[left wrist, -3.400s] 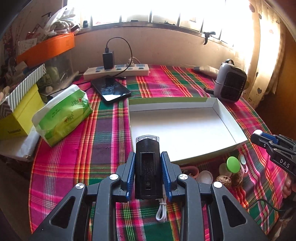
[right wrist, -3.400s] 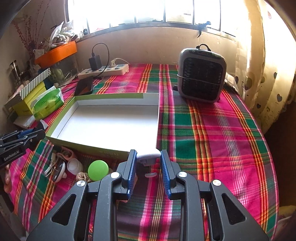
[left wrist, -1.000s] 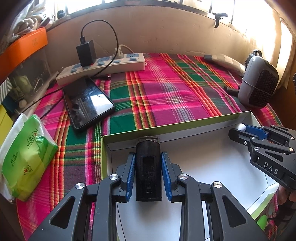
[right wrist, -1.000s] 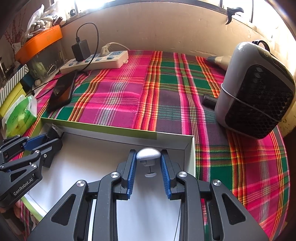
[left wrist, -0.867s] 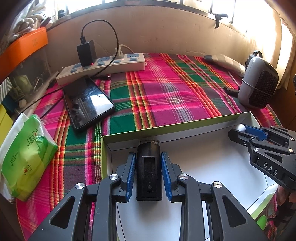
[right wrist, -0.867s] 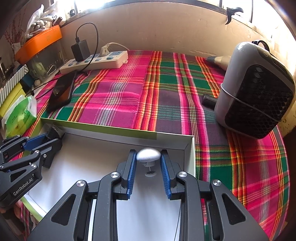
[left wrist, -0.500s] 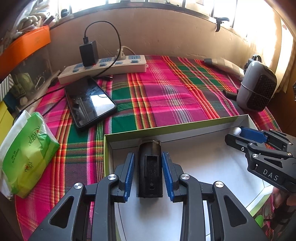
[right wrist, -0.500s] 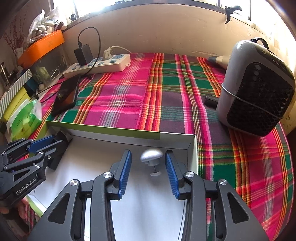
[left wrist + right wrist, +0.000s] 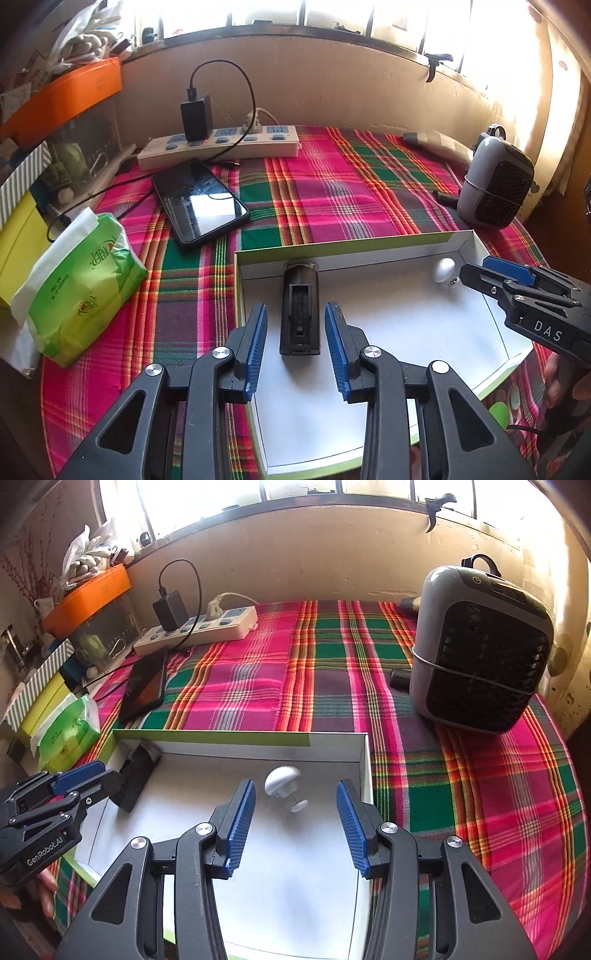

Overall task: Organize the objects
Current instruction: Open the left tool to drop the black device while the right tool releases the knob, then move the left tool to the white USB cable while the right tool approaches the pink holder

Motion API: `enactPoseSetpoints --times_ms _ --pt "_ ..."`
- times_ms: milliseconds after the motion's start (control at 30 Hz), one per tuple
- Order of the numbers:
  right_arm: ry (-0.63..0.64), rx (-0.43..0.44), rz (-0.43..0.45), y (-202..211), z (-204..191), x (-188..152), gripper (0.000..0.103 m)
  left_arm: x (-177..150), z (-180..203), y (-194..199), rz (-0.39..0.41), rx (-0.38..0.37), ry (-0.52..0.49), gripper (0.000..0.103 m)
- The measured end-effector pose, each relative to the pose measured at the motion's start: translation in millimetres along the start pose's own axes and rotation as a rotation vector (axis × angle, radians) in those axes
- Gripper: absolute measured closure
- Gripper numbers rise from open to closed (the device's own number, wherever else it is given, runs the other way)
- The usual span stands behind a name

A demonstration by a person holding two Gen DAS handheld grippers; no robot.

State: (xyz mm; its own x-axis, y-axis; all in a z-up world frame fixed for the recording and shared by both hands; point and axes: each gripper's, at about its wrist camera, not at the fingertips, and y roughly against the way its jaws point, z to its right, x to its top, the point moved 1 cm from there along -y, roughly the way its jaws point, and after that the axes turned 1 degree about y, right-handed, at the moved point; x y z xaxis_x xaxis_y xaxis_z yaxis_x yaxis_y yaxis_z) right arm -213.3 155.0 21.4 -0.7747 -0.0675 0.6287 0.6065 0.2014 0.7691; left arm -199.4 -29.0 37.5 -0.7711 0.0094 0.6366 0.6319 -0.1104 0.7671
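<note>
A shallow white box with green outer walls (image 9: 332, 247) (image 9: 221, 735) lies on the plaid cloth. A black oblong device (image 9: 300, 308) (image 9: 135, 775) rests on the box floor in its far left corner. My left gripper (image 9: 295, 325) (image 9: 107, 781) straddles it with the jaws opening, the pads clear of its sides. A small white mushroom-shaped knob (image 9: 282, 781) (image 9: 443, 269) lies on the floor near the far right corner. My right gripper (image 9: 295, 806) (image 9: 476, 275) hangs just behind it, jaws opening, nothing pressed between them.
A phone (image 9: 199, 201) on a charger cable and a power strip (image 9: 218, 146) lie beyond the box. A green tissue pack (image 9: 79, 288) and a yellow box sit at the left. A grey heater (image 9: 480, 646) stands at the right. Small items (image 9: 498, 410) lie near the box's front right corner.
Both grippers have let go: the black device and the white knob now lie on the box floor. Both grippers have drawn back and up a little, jaws wider.
</note>
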Motion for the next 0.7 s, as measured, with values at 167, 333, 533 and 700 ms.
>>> enactPoseSetpoints --times_ms 167,333,533,700 --pt "-0.018 0.013 0.027 19.1 0.7 -7.0 0.056 -8.2 -2.2 20.4 0.029 -0.003 -0.001 0.073" --pt "-0.021 0.012 0.055 37.2 0.7 -15.3 0.056 -20.6 -6.6 36.4 0.046 -0.004 0.013 0.073" --pt "-0.052 0.018 0.087 51.5 7.0 -26.3 0.056 -38.9 -7.1 52.6 0.065 0.004 -0.002 0.073" --pt "-0.056 0.034 0.131 67.0 6.7 -29.4 0.056 -50.3 -12.7 61.3 0.066 -0.005 0.023 0.073"
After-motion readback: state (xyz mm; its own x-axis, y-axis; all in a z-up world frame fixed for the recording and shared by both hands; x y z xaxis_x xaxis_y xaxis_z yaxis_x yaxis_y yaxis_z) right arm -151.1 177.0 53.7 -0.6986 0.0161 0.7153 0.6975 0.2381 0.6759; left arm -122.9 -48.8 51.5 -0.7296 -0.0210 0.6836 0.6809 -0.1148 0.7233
